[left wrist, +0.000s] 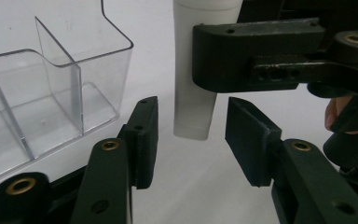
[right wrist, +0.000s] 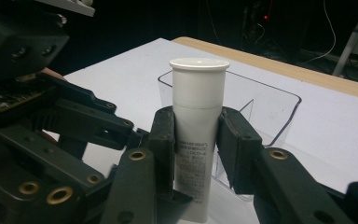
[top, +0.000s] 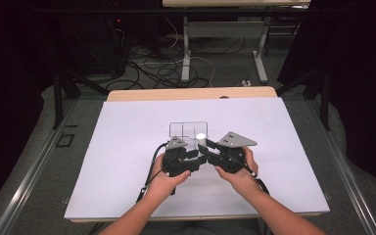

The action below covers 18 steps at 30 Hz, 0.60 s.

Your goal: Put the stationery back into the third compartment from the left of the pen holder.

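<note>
A white capped tube [right wrist: 197,126] stands upright, cap up, with my right gripper [right wrist: 195,144] shut on its middle. From above, its round cap [top: 201,136] shows bright between the two hands. My left gripper [left wrist: 191,140] is open, its jaws on either side of the tube's lower end [left wrist: 193,112] without touching it. A clear plastic organiser [top: 188,129] with divided compartments [left wrist: 42,98] sits just behind and beside the tube on the white sheet. My left gripper [top: 192,157] and right gripper [top: 206,149] meet near the sheet's middle.
The white sheet [top: 127,147] covers most of a wooden table [top: 191,93]. Beyond the far edge are a desk frame's legs [top: 186,54] and loose cables [top: 161,68] on the floor. Dark curtains close in both sides.
</note>
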Motion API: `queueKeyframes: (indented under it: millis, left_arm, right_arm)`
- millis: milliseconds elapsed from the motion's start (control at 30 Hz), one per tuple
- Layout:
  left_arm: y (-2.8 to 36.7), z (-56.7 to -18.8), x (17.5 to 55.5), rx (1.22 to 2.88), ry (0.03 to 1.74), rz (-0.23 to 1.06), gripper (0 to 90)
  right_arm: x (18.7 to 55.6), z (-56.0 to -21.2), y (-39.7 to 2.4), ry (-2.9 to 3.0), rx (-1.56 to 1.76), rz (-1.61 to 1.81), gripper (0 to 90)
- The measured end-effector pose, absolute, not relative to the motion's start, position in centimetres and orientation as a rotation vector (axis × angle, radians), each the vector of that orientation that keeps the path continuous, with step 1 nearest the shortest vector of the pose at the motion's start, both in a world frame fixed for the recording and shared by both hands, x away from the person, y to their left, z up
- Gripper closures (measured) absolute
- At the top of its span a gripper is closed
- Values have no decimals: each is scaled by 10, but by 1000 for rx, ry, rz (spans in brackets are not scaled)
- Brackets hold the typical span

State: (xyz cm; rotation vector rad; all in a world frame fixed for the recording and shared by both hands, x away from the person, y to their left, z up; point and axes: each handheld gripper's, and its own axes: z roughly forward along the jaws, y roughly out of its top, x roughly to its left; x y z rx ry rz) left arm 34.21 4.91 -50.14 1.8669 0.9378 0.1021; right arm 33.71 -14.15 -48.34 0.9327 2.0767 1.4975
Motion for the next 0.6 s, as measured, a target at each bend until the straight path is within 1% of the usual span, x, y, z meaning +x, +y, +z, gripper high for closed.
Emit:
queueKeyframes:
  millis: [300,467,600]
  left_arm:
    - [46,-501,344,1849,952,85,649]
    - [48,-500,345,1833,968,77,654]
    - [49,-500,346,1825,969,63,679]
  right_arm:
    - [336,-483,-141,2075,933,1512,676]
    - [335,-483,-140,2076,941,1515,676]
    - [336,-484,-140,2082,937,1518,675]
